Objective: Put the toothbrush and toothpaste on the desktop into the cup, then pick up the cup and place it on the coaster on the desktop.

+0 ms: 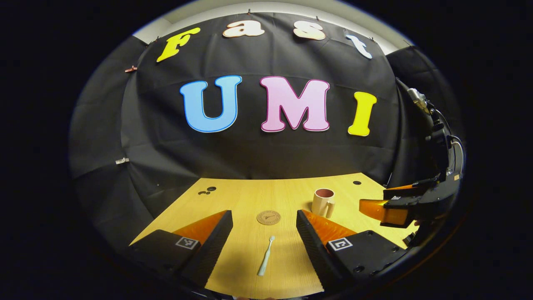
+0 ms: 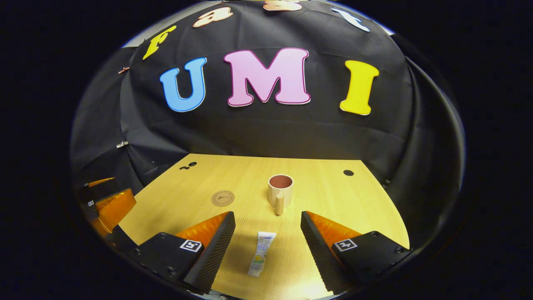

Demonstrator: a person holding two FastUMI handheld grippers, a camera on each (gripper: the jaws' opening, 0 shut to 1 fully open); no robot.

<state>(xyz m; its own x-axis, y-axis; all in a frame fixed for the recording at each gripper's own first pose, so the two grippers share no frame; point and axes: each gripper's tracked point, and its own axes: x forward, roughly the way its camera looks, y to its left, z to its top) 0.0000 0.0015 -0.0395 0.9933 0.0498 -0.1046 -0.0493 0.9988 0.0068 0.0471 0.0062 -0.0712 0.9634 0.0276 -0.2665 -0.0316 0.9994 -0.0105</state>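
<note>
So both grippers are hanging above the near edge of the wooden desk [image 1: 250, 196], fingers spread wide and holding nothing.

In the left gripper view, the left gripper [image 1: 264, 227] sits right over the toothbrush [image 1: 266, 256], which lies flat on the wood between the two fingers, not touching either one, head pointing away toward the coaster [image 1: 268, 217]. The coaster is a round brown disc just past the brush head. The cup [image 1: 323, 202] stands upright to the right of the coaster, handle turned toward the camera. Farther right, the other gripper pokes in from the side, hovering off the desk near the cup.

In the right gripper view, the right gripper [image 2: 267, 227] has the toothpaste [image 2: 261, 253] lying flat between its open fingers, clear of both. The cup is straight ahead beyond the tube, empty as far as I can see, and the coaster lies to the cup's left, apart from it. The left gripper's fingers show at the left edge.
</note>
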